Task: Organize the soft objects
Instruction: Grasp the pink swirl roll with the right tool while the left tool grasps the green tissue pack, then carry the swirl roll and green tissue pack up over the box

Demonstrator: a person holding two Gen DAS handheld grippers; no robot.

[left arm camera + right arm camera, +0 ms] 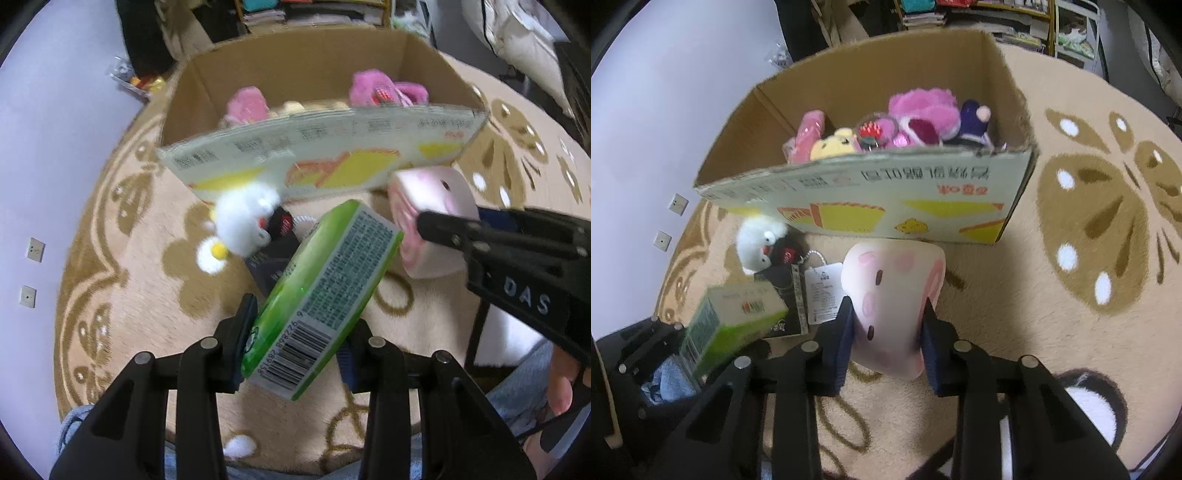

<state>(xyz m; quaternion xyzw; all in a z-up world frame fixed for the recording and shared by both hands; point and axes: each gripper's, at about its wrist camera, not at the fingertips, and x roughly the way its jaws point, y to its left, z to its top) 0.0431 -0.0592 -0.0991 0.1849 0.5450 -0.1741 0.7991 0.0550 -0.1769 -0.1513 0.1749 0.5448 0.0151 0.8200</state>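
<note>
My left gripper (pixel 301 345) is shut on a green tissue pack (pixel 325 291) and holds it tilted above the rug; the pack also shows in the right wrist view (pixel 731 325). My right gripper (pixel 886 343) is shut on a pale pink squishy toy (pixel 894 295), in front of the cardboard box; the toy shows in the left wrist view (pixel 432 225) too. The open cardboard box (pixel 871 206) holds several plush toys, among them a pink one (pixel 923 114) and a yellow one (pixel 833 147). A white plush (pixel 759 242) lies on the rug by the box's front left corner.
A black packet with paper tags (pixel 798 295) lies on the rug between the white plush and the pink toy. The beige patterned rug (pixel 1089 229) spreads right of the box. A wall with sockets (pixel 670 221) is at the left; shelves (pixel 979 14) stand behind.
</note>
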